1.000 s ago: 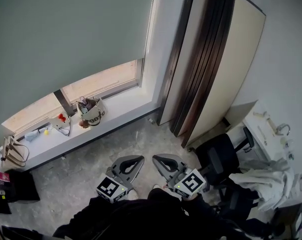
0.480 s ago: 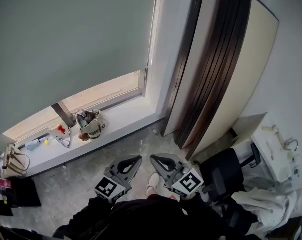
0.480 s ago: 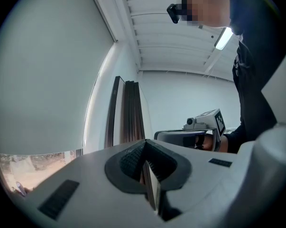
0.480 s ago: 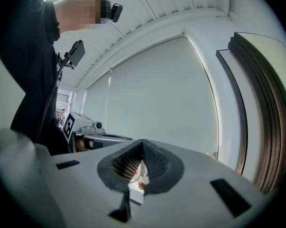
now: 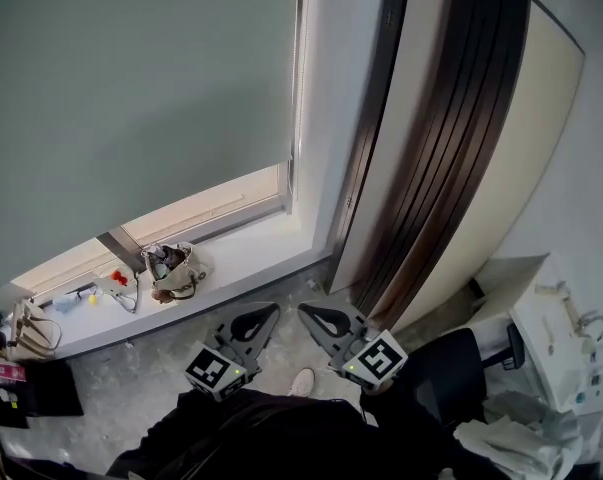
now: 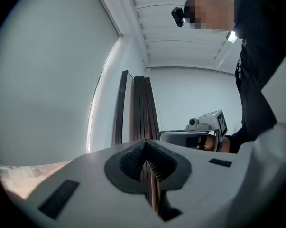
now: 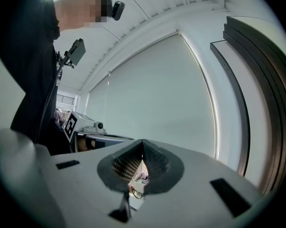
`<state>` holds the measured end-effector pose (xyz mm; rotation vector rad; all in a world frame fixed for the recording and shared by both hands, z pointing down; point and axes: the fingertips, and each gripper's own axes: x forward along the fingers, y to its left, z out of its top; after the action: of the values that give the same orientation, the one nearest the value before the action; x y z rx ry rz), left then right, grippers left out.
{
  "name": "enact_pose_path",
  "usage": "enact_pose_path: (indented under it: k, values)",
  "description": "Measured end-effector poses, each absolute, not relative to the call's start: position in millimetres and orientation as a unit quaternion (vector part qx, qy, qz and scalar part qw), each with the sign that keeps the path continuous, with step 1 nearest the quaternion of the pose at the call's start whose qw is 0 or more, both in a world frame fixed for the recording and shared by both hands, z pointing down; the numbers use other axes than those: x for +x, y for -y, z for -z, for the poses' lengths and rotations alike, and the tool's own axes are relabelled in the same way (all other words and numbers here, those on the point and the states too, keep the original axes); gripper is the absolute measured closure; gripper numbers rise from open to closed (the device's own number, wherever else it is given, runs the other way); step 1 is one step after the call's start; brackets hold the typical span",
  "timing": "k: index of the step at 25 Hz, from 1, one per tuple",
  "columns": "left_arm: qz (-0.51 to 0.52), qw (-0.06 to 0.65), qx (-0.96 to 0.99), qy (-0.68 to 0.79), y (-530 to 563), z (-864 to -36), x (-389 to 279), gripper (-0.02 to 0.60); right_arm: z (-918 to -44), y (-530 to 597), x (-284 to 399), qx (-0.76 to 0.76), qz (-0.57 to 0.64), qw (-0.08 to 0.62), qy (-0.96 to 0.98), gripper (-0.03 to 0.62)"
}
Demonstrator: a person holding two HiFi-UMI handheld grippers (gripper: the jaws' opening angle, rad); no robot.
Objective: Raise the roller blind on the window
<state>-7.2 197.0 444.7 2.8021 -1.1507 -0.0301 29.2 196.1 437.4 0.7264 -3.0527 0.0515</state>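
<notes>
The grey-green roller blind [image 5: 131, 88] hangs over most of the window, leaving a bright strip of glass [image 5: 206, 200] above the sill. A thin cord line [image 5: 295, 78] runs down the blind's right edge. My left gripper [image 5: 272, 309] and right gripper [image 5: 303, 311] sit side by side low in the head view, well short of the blind, both shut with nothing in them. In the left gripper view the closed left gripper [image 6: 145, 152] points past the blind [image 6: 43, 80]. The right gripper [image 7: 142, 151] faces the blind [image 7: 157, 103].
A white sill [image 5: 251, 253] carries a pale bag [image 5: 176, 268] and small items [image 5: 111, 282]. Dark folded panels [image 5: 431, 148] stand right of the window. A black chair [image 5: 451, 368] and a white desk [image 5: 566, 323] are at the right; bags [image 5: 26, 330] lie at the left.
The head view has swung upward and nearer the window, so the blind fills more of the picture. Both grippers stay low, shut and side by side.
</notes>
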Motion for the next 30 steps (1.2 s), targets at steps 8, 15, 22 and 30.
enact_pose_path:
  k: [8,15,22,30]
  values:
    - [0.004,0.042,0.921,0.386,-125,-449,6,0.575,-438,-123,48,0.233,-0.014,0.0,0.972,0.589]
    - [0.004,0.058,0.924,0.378,-46,-458,-6,0.575,-446,-50,37,0.25,-0.013,0.008,0.968,0.589]
    - [0.018,0.053,0.934,0.353,55,-454,-36,0.575,-441,45,8,0.287,-0.009,0.007,0.958,0.589]
    - [0.003,0.026,0.95,0.312,151,-448,-69,0.575,-427,136,-27,0.33,-0.018,-0.009,0.944,0.589]
